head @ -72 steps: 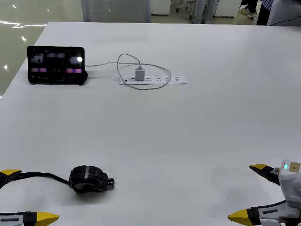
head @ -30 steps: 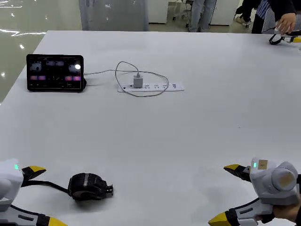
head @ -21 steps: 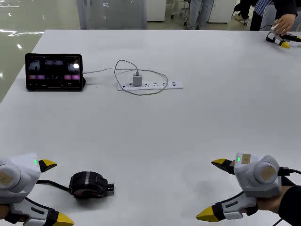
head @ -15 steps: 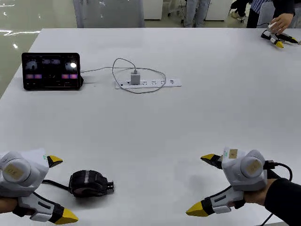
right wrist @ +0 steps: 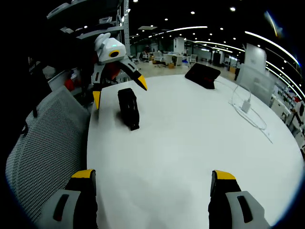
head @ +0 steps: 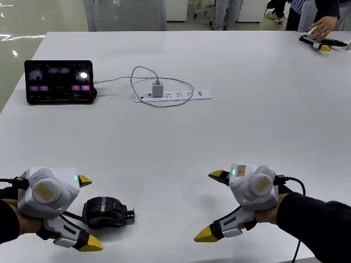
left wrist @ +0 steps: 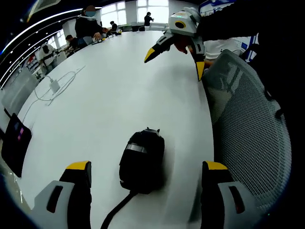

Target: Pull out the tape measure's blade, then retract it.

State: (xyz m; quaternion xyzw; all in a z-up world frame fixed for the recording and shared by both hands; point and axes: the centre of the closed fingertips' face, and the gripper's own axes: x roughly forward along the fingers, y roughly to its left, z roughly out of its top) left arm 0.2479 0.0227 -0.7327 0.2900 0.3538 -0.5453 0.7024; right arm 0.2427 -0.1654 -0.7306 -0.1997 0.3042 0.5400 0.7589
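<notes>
In the head view, the left gripper [head: 89,211] is hovering with its jaws spread wide either side of the tape measure [head: 105,212], which is lying on the white table [head: 181,137]. The right gripper [head: 208,205] is waiting well to the right of the tape measure, equally agape and empty. In the left gripper view, the tape measure is sitting untouched between the jaws; closing off-centre could be sending its rounded case skidding. In the right gripper view, the tape measure's blade end is pointing this way; a loose pinch on that small hook could be letting the blade snap back.
</notes>
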